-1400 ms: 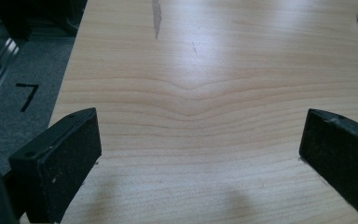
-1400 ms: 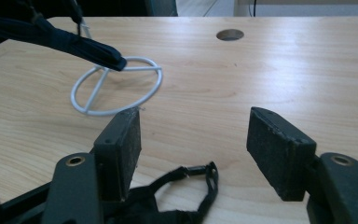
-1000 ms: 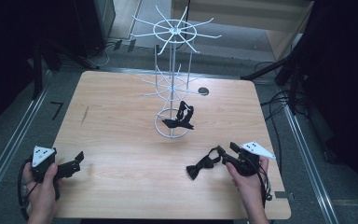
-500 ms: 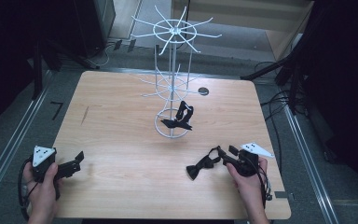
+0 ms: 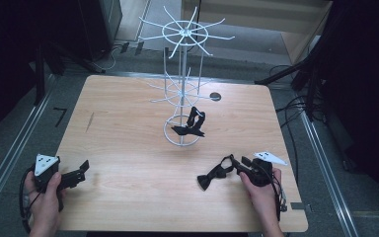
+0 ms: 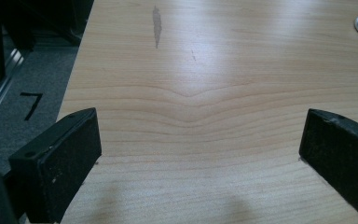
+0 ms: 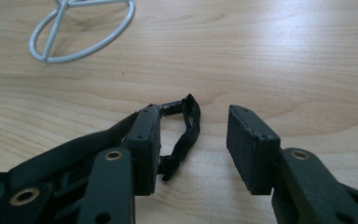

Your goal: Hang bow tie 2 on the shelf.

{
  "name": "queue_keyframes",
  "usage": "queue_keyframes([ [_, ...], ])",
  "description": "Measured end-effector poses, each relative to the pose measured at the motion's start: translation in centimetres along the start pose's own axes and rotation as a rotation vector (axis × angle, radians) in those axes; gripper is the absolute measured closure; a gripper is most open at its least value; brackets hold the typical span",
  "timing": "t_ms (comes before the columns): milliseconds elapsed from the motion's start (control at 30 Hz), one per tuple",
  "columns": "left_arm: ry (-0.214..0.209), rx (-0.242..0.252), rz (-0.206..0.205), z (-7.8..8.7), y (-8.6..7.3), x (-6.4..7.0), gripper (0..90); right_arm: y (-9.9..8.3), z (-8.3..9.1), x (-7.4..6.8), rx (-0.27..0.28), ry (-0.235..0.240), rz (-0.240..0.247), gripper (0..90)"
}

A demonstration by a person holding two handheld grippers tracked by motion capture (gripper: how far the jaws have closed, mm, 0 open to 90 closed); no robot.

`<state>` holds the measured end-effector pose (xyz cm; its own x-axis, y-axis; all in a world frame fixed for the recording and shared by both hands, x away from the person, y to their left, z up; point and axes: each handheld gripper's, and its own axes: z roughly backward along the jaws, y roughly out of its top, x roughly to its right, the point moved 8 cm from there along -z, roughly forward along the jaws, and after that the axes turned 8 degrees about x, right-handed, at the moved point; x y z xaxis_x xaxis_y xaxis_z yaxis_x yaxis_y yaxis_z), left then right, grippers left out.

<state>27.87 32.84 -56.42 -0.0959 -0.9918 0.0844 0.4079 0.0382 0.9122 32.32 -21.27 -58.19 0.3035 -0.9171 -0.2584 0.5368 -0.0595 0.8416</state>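
On the bench [image 5: 128, 148], a black bow tie [image 5: 212, 177] lies by the spread right tongs [image 7: 193, 135], its strap between them; another bow tie [image 5: 191, 124] hangs on the wire rack [image 5: 181, 89]. Left tongs [image 6: 200, 154] gape, empty.

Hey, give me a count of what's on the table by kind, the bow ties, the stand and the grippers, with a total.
Black bow ties: 2, one on the white wire stand at, one on the table at
White wire stands: 1
Grippers: 2, left gripper, right gripper
Total: 5
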Motion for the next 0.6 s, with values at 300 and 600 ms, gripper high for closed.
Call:
queue_keyframes([
  [300,-0.002,-0.002,0.002,0.0,0.0,0.0,0.0,-1.0,-0.6,0.2,-0.06,-0.004,0.003,62.9],
  [600,-0.001,-0.003,0.001,0.0,0.0,0.0,0.0,-1.3,-0.8,0.2,-0.089,0.019,0.012,84.5],
])
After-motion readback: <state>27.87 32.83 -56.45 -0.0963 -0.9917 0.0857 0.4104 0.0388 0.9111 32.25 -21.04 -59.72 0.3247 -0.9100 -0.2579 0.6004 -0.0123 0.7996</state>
